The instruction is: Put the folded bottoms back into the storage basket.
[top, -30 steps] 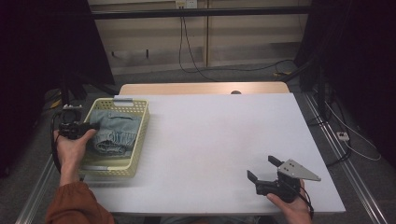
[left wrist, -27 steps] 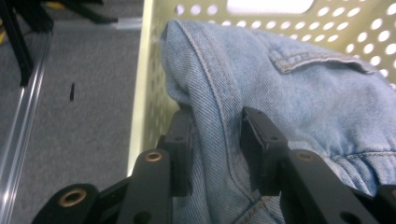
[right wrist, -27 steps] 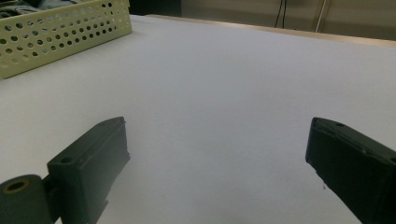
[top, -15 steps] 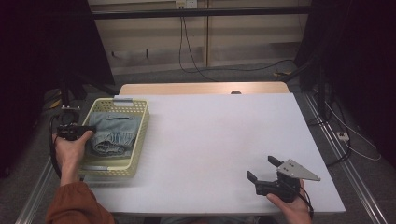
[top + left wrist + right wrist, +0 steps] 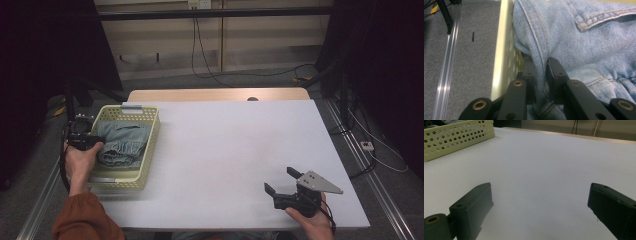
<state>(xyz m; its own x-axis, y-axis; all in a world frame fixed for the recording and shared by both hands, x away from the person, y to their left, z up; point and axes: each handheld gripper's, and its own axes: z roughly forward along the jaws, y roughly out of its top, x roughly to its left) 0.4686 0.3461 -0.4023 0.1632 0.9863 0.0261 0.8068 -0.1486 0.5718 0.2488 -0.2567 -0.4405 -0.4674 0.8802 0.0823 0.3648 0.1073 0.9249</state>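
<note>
A light blue denim garment [image 5: 121, 143] lies bunched in a pale yellow perforated basket [image 5: 148, 150] at the table's left. My left gripper [image 5: 95, 142] hangs over the basket's left wall. In the left gripper view it [image 5: 541, 68] is shut on a fold of the denim garment [image 5: 584, 37], right beside the basket wall [image 5: 502, 50]. My right gripper [image 5: 282, 181] rests low at the table's near right edge, open, with nothing between its fingers [image 5: 471, 207]. Far off at the upper left of the right gripper view stands the basket [image 5: 456, 137].
The white table top [image 5: 235, 145] stretches between basket and right gripper. A wooden strip [image 5: 215, 95] runs along its far edge. Metal rails [image 5: 370, 170] and cables lie on the floor on both sides. Grey floor [image 5: 464, 62] lies left of the basket.
The left hand and its gripper have shifted slightly left and toward the near side at the basket's left wall. The right gripper has stayed in place.
</note>
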